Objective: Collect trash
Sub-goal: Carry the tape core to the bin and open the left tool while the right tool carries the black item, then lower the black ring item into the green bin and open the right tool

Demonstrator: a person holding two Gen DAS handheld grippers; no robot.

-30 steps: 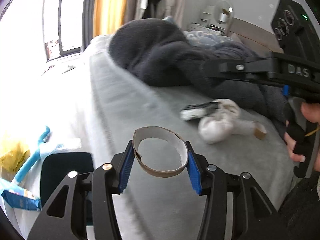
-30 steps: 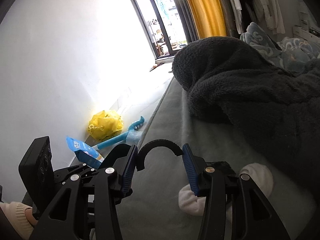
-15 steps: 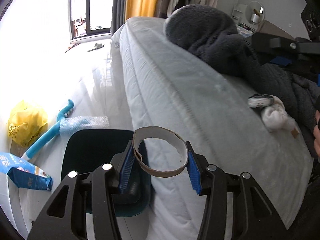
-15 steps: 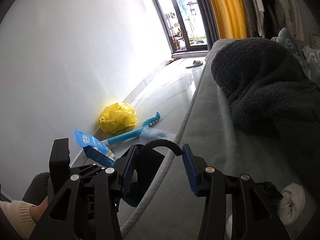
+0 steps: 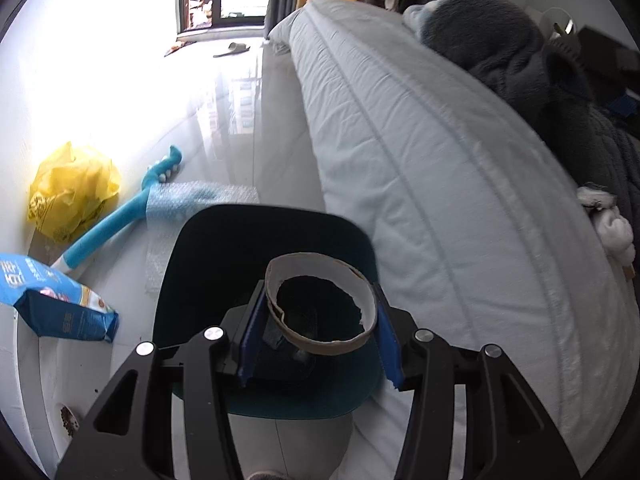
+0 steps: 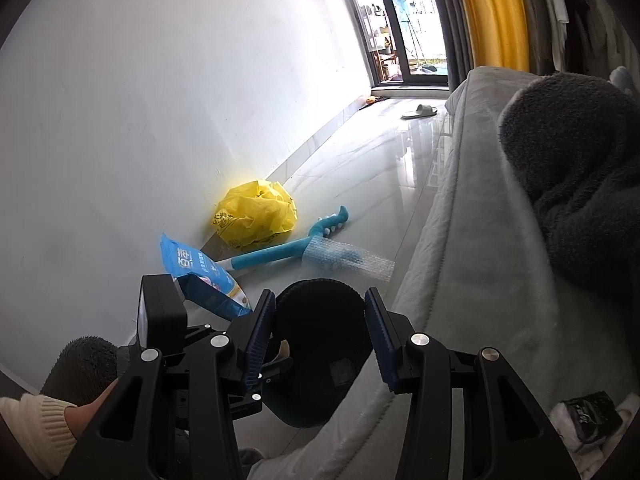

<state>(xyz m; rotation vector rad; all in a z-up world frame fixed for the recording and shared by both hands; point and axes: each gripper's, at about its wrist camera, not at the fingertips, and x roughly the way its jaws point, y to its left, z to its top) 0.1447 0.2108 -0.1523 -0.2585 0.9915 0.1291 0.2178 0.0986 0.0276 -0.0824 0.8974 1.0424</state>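
My left gripper (image 5: 320,332) is shut on a torn brown cardboard ring (image 5: 320,344) and holds it right above the open dark teal trash bin (image 5: 224,232) beside the bed. In the right wrist view the same bin (image 6: 320,408) stands on the floor below my right gripper (image 6: 320,338), which is shut on a thin black curved piece (image 6: 320,283). The left gripper's body (image 6: 160,320) shows at the left there. White crumpled tissue (image 5: 614,232) and a dark wrapper (image 6: 588,410) lie on the bed.
The grey bed (image 5: 420,160) with a dark fluffy blanket (image 6: 580,160) fills the right side. On the glossy floor by the white wall lie a yellow plastic bag (image 5: 72,192), a blue brush (image 5: 120,216), bubble wrap (image 5: 192,200) and a blue snack bag (image 5: 52,304).
Both grippers have swung left, away from the bed top and over the floor. The cardboard ring has moved from above the mattress to above the bin's opening.
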